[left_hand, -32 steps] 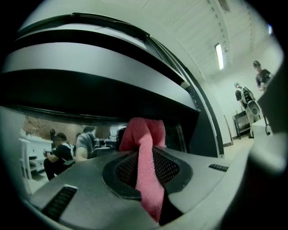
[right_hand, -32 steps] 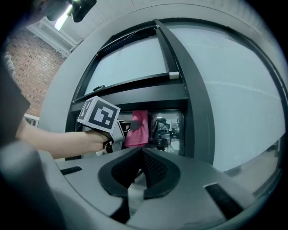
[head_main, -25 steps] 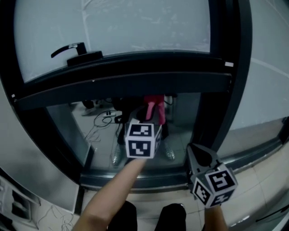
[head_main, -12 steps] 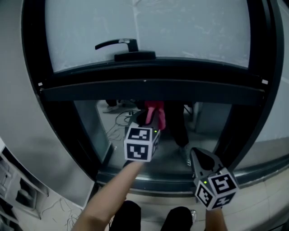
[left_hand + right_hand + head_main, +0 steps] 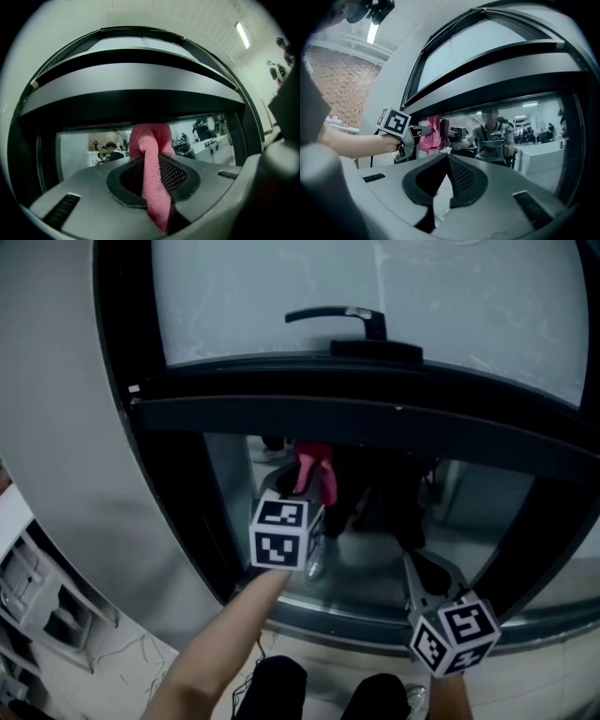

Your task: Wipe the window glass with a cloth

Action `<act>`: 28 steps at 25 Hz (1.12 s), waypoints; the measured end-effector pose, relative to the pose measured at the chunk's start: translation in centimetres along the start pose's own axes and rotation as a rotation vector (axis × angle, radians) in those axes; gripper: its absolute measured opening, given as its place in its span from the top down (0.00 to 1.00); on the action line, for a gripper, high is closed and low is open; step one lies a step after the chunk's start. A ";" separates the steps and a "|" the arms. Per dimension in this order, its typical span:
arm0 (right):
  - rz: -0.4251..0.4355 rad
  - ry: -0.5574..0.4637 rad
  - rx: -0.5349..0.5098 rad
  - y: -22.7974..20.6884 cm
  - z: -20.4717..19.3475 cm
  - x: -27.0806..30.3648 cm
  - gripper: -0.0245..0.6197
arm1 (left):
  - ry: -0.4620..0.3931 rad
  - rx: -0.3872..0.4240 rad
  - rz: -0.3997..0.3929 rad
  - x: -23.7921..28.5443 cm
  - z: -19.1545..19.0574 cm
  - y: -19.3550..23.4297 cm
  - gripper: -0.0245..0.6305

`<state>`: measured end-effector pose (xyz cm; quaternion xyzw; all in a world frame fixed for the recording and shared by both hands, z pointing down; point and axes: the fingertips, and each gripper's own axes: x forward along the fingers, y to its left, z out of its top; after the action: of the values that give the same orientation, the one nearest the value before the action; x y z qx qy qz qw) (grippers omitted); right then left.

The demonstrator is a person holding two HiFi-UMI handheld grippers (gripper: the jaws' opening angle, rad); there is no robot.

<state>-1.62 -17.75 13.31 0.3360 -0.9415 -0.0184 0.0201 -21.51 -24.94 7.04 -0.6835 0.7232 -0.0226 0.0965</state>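
Left gripper (image 5: 307, 488): pinching the cloth (image 5: 150, 145) between ribbed black pads.
Cloth: pink, terry-like nap, folded into a narrow strip; upper end bunched at the glass's (image 5: 473, 498) top edge, left of centre, just under the bar (image 5: 394, 427); contact unclear.
Glass: smooth, mirror-like lower pane.
Bar: broad, black, matte.
Right gripper (image 5: 447, 157): pads pressed together, empty; near the frame's bottom edge.

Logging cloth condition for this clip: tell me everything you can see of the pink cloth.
The cloth is pink, fluffy terry-like fabric, bunched rather than spread. The left tool is shut on it: a narrow strip runs between the jaws, a thicker wad sticks out past the tips. The wad sits at the lower window glass, apparently touching it.
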 end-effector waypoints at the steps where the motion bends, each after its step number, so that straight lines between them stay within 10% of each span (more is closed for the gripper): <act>1: 0.008 0.003 -0.001 0.5 0.0 0.6 0.95 | 0.004 -0.001 0.014 -0.2 -0.2 1.2 0.87; 28: 0.202 0.074 -0.013 11.1 -2.7 13.2 0.95 | 0.109 -0.011 0.464 -5.2 -4.9 30.0 0.87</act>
<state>-18.70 -17.55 16.85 0.2396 -0.9690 -0.0101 0.0590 -51.58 -18.31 7.44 -0.4972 0.8652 -0.0329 0.0562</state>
